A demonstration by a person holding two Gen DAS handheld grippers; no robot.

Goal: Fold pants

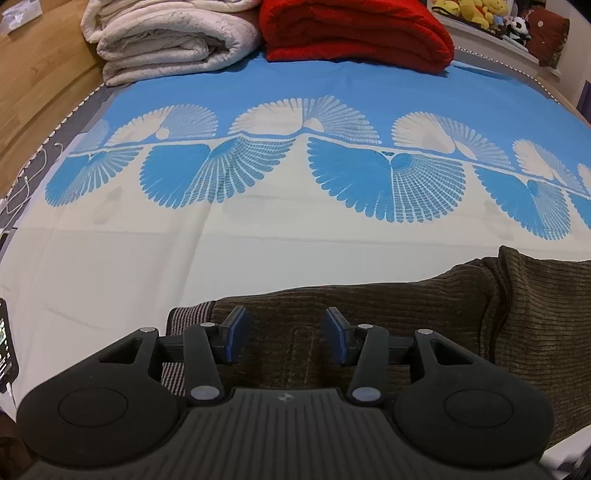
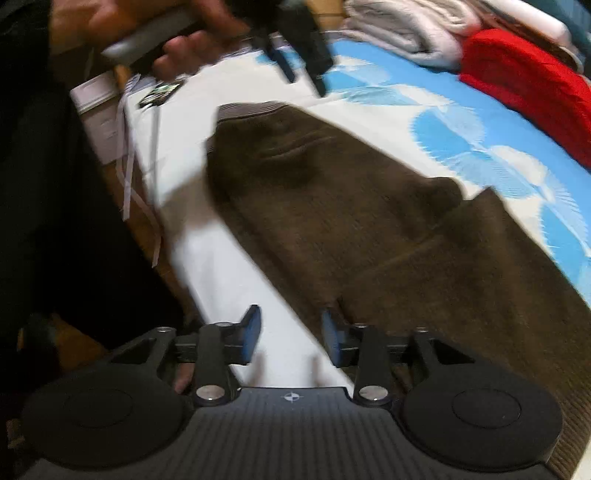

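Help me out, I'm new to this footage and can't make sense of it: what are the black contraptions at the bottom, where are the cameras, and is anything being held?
Each black contraption is a hand-held gripper with two blue-padded fingers; a camera on each looks along them. The left gripper hovers with fingers apart over brown ribbed corduroy pants, holding nothing. The right gripper is also open and empty, above the pants' edge; its blurred view shows the person's hand carrying the other gripper. The pants lie on a bed with a blue-and-white fan-patterned sheet. Behind sit a folded cream quilt and a folded red blanket.
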